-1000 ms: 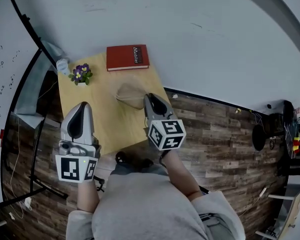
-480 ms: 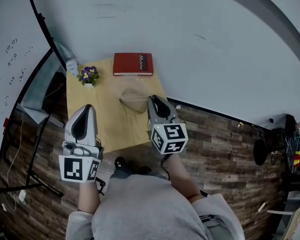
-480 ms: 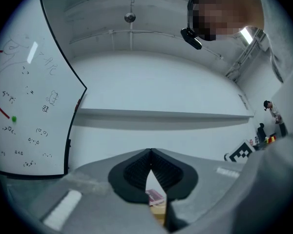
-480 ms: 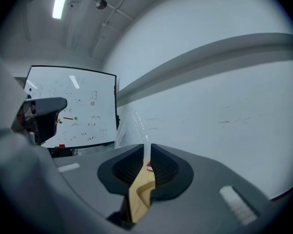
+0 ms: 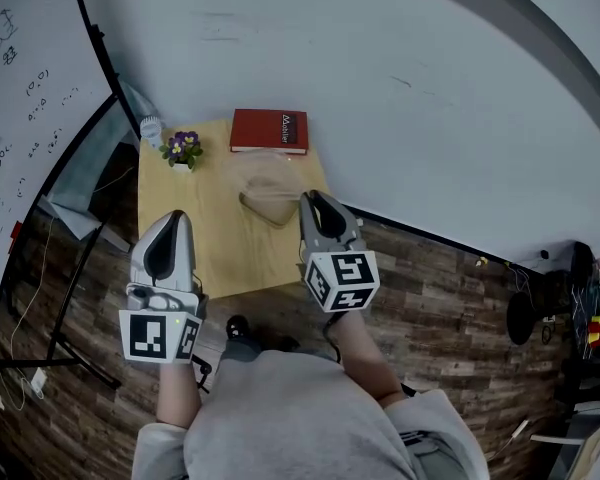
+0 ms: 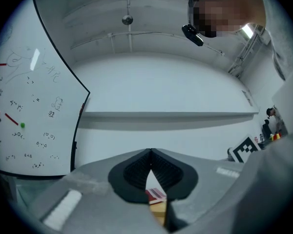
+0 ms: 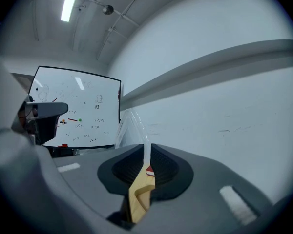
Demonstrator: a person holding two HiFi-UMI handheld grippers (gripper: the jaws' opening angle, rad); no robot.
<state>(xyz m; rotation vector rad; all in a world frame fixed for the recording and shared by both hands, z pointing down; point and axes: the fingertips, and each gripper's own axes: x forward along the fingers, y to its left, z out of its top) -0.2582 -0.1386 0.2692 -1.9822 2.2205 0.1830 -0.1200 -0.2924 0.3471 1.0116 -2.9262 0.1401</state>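
My right gripper point(image 5: 314, 201) hovers over the right edge of a small wooden table point(image 5: 216, 243). It is shut on a clear plastic bag point(image 5: 267, 194) that spreads over the tabletop to its left. In the right gripper view the clear film point(image 7: 132, 127) rises from between the closed jaws of the right gripper point(image 7: 147, 148). My left gripper point(image 5: 170, 219) is above the table's near left corner. Its pads meet at the tips, with nothing between them, in the left gripper view point(image 6: 150, 151). A red book point(image 5: 268, 130) lies at the table's far edge.
A small pot of purple flowers point(image 5: 183, 149) and a white object point(image 5: 151, 126) stand at the table's far left corner. A whiteboard point(image 5: 25, 88) leans at the left, against a pale wall point(image 5: 400, 78). Dark wood flooring point(image 5: 450, 298) surrounds the table; clutter lies at the far right.
The head view has drifted, and more of the whiteboard shows at the left. Both grippers keep their places over the table and stay shut.
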